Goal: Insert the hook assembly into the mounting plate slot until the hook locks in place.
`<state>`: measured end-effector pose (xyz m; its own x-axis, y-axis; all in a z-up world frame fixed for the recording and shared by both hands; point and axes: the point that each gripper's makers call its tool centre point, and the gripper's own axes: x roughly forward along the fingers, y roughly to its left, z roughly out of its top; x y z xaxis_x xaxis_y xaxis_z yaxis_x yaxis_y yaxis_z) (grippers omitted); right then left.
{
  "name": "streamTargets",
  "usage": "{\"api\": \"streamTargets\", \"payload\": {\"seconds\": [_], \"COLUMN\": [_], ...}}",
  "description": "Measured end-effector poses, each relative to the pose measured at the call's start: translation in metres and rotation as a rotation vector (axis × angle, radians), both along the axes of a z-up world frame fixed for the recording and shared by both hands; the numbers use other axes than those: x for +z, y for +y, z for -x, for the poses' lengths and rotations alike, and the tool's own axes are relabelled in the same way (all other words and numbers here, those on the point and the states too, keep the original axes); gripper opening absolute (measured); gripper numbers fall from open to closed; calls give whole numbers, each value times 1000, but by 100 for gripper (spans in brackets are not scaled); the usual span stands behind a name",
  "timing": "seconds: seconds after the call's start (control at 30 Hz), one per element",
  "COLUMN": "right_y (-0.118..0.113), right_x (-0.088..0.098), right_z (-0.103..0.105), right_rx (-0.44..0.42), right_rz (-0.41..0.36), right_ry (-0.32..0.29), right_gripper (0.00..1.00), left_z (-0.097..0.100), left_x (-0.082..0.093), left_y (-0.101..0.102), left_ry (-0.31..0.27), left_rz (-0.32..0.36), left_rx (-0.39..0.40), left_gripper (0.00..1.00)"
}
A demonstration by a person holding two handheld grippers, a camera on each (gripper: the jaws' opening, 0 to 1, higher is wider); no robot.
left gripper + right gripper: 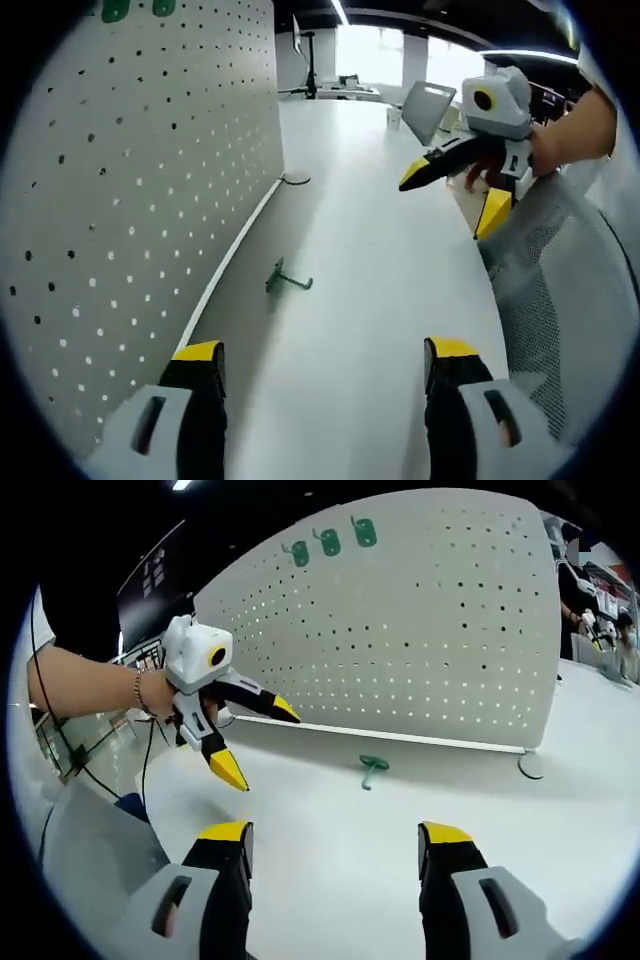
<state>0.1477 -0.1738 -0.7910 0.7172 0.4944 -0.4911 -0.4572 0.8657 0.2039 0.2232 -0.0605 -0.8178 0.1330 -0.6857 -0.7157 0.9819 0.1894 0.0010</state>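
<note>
A small green hook (287,278) (372,770) lies flat on the white table (370,300), a short way in front of the grey pegboard plate (130,200) (430,630). Three green pieces (328,542) hang near the plate's top edge. My left gripper (325,355) stands open, nothing between its jaws, with the hook ahead and slightly left. The same gripper (258,742), held in a hand, appears open to the left of the hook. My right gripper (335,832) is open and empty, the hook just beyond it. It also appears (452,195) far right, open.
A dark round foot (530,765) (295,180) sits at the pegboard's end. A mesh chair (540,300) stands past the table's right edge. An open laptop (428,108) and a monitor stand rest at the far end.
</note>
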Motion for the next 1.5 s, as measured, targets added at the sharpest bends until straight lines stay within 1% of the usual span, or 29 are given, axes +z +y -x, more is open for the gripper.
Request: {"api": "streamTargets", "payload": {"seconds": [0.1, 0.2, 0.4, 0.47, 0.57, 0.7, 0.9, 1.03, 1.13, 1.27, 1.5], "right_y": [-1, -2, -5, -6, -5, -4, -3, -2, 0, -1, -1], "right_x": [1, 2, -3, -3, -3, -4, -4, -5, -7, -7, -9], "right_z": [-1, -1, 0, 0, 1, 2, 1, 2, 5, 4, 5], "right_rx": [-8, -4, -17, -18, -16, -14, -5, -2, 2, 1, 3], "right_rz": [-3, 3, 9, 9, 12, 9, 19, 13, 0, 7, 14], "right_ry": [-3, -8, 19, 16, 18, 22, 11, 16, 46, 33, 40], "right_gripper": [65, 64, 67, 67, 68, 69, 71, 69, 64, 68, 68], "left_z": [0, -4, -11, -11, -14, -18, -22, -22, -23, -28, -32], "left_x": [-2, -6, -8, -9, -12, -14, -19, -26, -31, -34, -42], "left_y": [-5, -8, -17, -19, -24, -32, -43, -46, -45, -47, -53], "left_ry": [9, 8, 13, 14, 3, -1, -15, -20, -29, -22, -24], "left_rz": [5, -12, -23, -31, -55, -57, -79, -103, -122, -129, -158], "left_rx": [-17, -27, -49, -61, -91, -107, -139, -163, -185, -186, -217], "left_gripper": [84, 85, 85, 85, 86, 86, 87, 87, 87, 87, 87]}}
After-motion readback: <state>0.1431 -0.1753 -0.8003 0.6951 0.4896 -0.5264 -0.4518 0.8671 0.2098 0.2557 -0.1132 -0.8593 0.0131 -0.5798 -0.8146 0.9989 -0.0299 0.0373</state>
